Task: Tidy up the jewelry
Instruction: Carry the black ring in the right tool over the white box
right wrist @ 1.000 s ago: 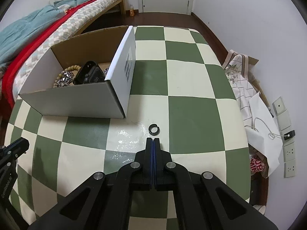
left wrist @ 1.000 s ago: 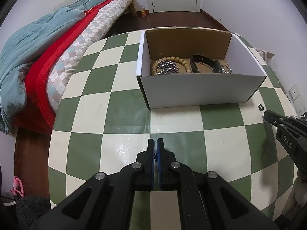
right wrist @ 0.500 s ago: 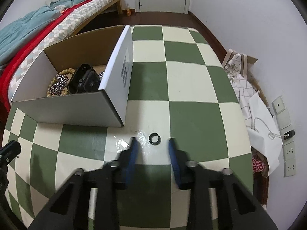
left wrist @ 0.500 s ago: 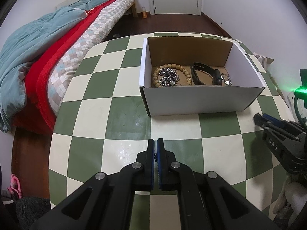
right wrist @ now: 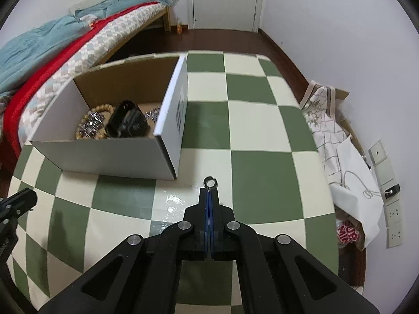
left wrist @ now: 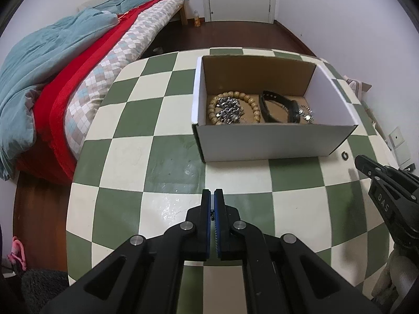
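A small black ring (right wrist: 210, 182) sits pinched at the tips of my right gripper (right wrist: 209, 191), which is shut on it just off the checkered table (right wrist: 262, 178), right of the box's front corner. The ring also shows in the left wrist view (left wrist: 345, 155), ahead of the right gripper's tip (left wrist: 362, 162). The open white cardboard box (left wrist: 275, 141) holds a wooden bead bracelet (left wrist: 233, 96), a silver chain (left wrist: 229, 111) and a black watch (left wrist: 279, 110). My left gripper (left wrist: 212, 196) is shut and empty above the table, in front of the box.
A bed with red and teal bedding (left wrist: 65, 78) runs along the table's left side. A paper bag and patterned cloth (right wrist: 340, 162) lie beyond the table's right edge by the wall. A white door (right wrist: 225, 0) is at the back.
My right gripper opened half a second ago around the ring, then moved forward and closed on it. The left gripper drew back slightly and stays shut.
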`<action>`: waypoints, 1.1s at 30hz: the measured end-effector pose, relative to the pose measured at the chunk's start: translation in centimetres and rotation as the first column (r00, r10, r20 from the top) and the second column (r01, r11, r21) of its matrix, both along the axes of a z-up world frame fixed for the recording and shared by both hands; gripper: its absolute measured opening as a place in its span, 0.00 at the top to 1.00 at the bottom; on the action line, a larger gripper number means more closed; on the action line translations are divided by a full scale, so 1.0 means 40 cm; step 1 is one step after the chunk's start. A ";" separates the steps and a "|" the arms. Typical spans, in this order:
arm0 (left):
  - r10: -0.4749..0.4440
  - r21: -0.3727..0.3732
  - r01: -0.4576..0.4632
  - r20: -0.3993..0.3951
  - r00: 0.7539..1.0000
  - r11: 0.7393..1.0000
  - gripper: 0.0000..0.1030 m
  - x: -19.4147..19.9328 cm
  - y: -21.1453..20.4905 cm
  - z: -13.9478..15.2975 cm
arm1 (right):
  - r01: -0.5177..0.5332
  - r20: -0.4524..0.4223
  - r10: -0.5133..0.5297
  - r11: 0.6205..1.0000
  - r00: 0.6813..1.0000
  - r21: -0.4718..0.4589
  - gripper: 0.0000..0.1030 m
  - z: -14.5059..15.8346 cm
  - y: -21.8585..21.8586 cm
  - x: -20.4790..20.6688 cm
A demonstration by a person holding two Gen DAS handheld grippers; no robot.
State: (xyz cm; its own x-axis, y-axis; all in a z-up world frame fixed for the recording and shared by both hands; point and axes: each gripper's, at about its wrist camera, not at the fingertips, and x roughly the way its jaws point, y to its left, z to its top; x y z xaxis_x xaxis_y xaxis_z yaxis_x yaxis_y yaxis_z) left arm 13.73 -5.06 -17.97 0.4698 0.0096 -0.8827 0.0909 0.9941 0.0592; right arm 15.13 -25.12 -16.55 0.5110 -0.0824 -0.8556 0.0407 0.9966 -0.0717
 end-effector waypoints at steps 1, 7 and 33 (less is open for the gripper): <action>-0.003 -0.001 0.003 0.003 1.000 1.000 1.00 0.000 -0.003 0.005 | -0.001 0.006 0.001 1.000 1.000 0.004 1.00 0.007 -0.001 -0.003; -0.003 -0.014 0.003 0.016 1.000 1.000 1.00 0.009 -0.010 0.027 | 0.029 -0.023 -0.027 0.996 0.999 0.087 0.90 0.001 -0.033 0.026; 0.024 -0.065 -0.022 0.031 0.999 0.998 1.00 0.049 0.028 0.065 | -0.037 0.063 0.036 0.999 0.997 0.015 0.88 -0.017 -0.020 0.016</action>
